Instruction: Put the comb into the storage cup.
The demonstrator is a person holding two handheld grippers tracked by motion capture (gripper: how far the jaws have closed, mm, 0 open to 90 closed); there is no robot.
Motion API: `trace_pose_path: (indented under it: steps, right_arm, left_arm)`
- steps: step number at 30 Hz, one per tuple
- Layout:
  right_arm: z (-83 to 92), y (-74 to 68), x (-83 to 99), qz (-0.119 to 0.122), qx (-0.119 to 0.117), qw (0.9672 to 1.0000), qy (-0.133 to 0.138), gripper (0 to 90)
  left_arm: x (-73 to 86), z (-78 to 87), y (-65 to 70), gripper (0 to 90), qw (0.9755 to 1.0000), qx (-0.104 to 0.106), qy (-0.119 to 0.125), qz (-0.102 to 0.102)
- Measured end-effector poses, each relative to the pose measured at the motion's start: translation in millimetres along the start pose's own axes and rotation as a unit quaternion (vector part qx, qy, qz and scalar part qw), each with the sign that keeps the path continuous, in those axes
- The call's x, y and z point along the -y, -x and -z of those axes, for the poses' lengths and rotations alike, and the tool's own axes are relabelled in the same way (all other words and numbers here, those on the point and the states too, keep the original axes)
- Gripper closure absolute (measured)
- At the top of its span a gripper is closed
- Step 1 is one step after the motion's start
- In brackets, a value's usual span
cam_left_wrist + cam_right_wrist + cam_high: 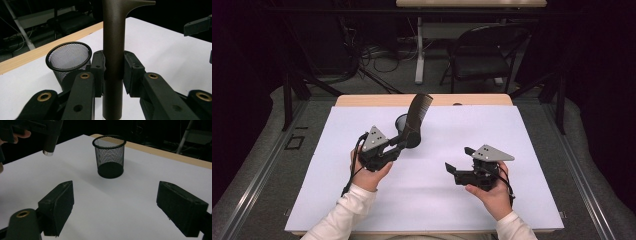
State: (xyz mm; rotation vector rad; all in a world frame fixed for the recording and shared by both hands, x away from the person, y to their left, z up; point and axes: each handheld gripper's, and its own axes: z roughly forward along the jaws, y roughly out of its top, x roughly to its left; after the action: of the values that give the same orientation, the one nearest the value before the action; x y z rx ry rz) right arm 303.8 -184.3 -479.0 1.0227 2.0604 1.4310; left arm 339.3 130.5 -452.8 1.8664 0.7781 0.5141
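Observation:
My left gripper [404,140] is shut on the handle of a dark brown comb [417,112], which stands tilted upward with its toothed end high. In the left gripper view the comb handle [113,50] runs straight up between the two pads. A black mesh cup [401,121] stands upright just behind the comb, left of the handle [68,56]. My right gripper [458,159] hovers to the right, open with nothing between its jaws. In the right gripper view the mesh cup [109,157] stands ahead, and the comb's handle end [50,145] hangs at the upper left.
A white sheet [437,195] covers most of the wooden table [362,100]. Beyond the far edge are a folding chair [482,55], a desk leg and cables on the floor. Dark cloth lies to both sides of the table.

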Motion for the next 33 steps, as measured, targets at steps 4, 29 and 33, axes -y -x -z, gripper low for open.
trace_pose_path:
  steps: [4, 29, 33]
  right_arm:
    - [-4.2, -1.0, -5.1, -0.002, -0.010, 0.9999, 0.001, 14.5]
    - [-21.1, -0.4, -34.2, -0.024, -0.045, 0.9971, 0.057, 30.7]
    - [-23.0, -0.2, -39.7, -0.017, -0.044, 0.9975, 0.052, 30.7]
  left_arm:
    - [0.7, 0.1, 0.2, 72.6, 1.0000, -0.003, 0.004, 0.001]
    - [5.5, -4.2, 2.2, 72.5, 0.9999, -0.009, 0.002, -0.006]
    - [6.3, -4.7, 2.2, 72.5, 0.9999, -0.010, 0.002, -0.007]
